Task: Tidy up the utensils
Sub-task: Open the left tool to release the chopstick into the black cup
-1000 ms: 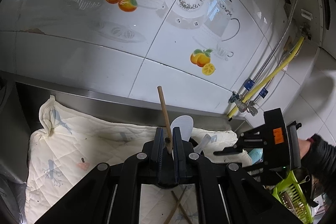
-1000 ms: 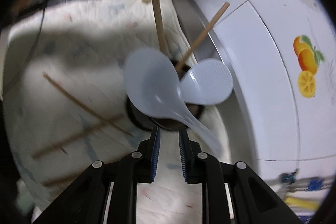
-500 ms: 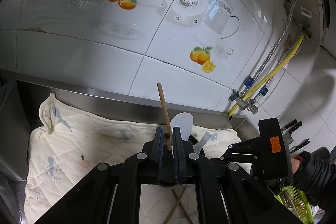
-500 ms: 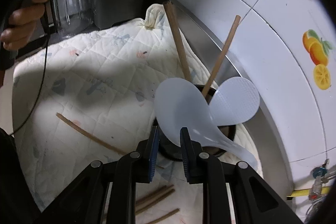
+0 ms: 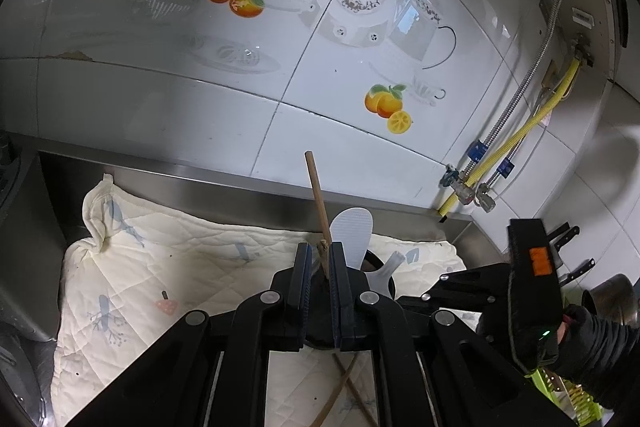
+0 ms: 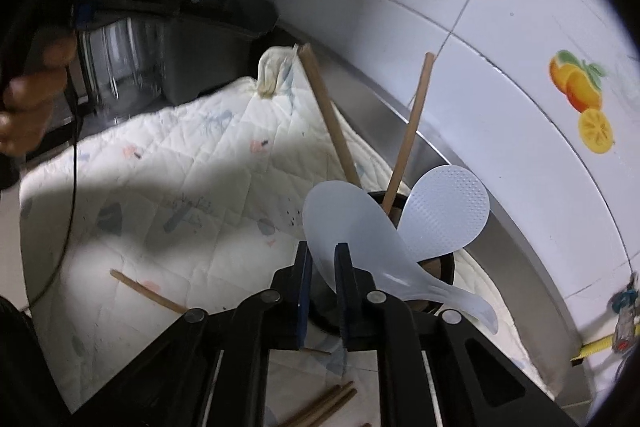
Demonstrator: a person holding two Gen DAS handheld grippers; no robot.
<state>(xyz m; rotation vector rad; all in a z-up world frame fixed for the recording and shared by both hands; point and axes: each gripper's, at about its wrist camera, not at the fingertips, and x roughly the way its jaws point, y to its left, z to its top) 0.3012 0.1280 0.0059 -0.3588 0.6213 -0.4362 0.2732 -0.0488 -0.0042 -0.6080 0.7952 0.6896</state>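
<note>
A dark round utensil holder (image 6: 444,267) stands on a quilted cream cloth (image 6: 160,195) by the steel back ledge. It holds two white rice paddles (image 6: 444,215) and two wooden sticks (image 6: 408,131). My left gripper (image 5: 320,255) is over the holder (image 5: 384,267), jaws narrowly apart around a wooden stick (image 5: 318,203) that stands in it. My right gripper (image 6: 322,259) hovers just before the holder, jaws narrowly apart, with the nearer paddle's blade (image 6: 344,227) between the fingertips. Loose wooden chopsticks lie on the cloth (image 6: 148,293) and at the near edge (image 6: 320,407).
A tiled wall with orange decals (image 5: 388,103) rises behind the steel ledge. Gas hoses and valves (image 5: 480,179) are at the right. A green basket (image 5: 568,395) and knives (image 5: 568,239) sit at the far right. A dark appliance (image 6: 176,47) stands at the cloth's far left end.
My right gripper has drawn back and risen from the holder, so more of the cloth and the left hand show. My left gripper has stayed over the holder around the stick.
</note>
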